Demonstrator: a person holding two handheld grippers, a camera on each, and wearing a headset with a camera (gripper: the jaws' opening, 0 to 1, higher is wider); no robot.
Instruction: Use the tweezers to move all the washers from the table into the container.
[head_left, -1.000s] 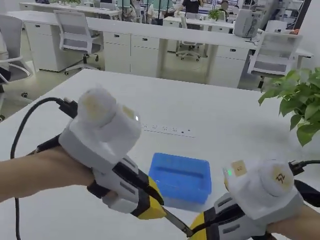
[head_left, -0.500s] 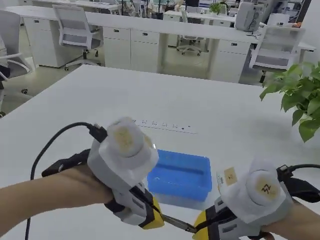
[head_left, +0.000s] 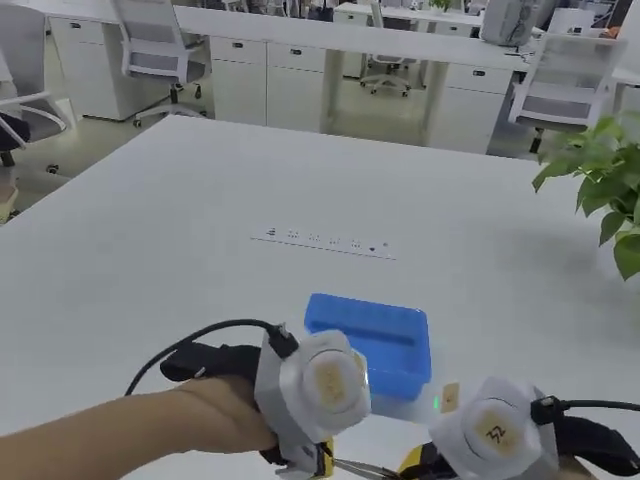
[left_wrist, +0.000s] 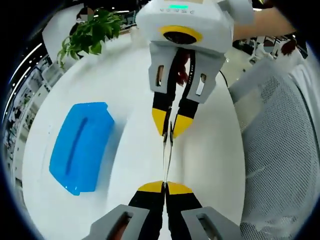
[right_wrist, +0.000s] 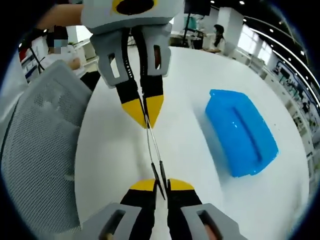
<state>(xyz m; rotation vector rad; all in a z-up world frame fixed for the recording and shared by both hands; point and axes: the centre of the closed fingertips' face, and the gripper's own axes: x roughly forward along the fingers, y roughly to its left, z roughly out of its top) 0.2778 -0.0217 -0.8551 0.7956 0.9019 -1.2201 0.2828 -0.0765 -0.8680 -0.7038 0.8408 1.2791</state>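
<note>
White table (head_left: 150, 230) surface runs from the person's edge out toward an open office. Nearest, at the bottom of the head view, the left gripper (head_left: 322, 463) and the right gripper (head_left: 412, 463) face each other tip to tip, with the tweezers (head_left: 362, 467) bridging them. In both gripper views each pair of yellow-tipped fingers is pinched narrow on one end of the tweezers.

Over the last second both grippers have dropped low and drawn in toward the person, clear of the blue container (head_left: 370, 335) they overlapped before. Their hold on the tweezers is unchanged. I judge the tool is still being settled between the two grippers, so no picking has begun.

Just beyond them sits the container; I cannot tell whether anything lies in it. Further out is a row of small dark specks, probably the washers (head_left: 320, 241), too small to be sure. Far off stand desks, office chairs (head_left: 150, 45) and a potted plant (head_left: 600, 170).

No writing is legible. The right gripper's cap bears a small zigzag emblem (head_left: 497, 433), and a green lamp (head_left: 437, 404) glows beside it.
</note>
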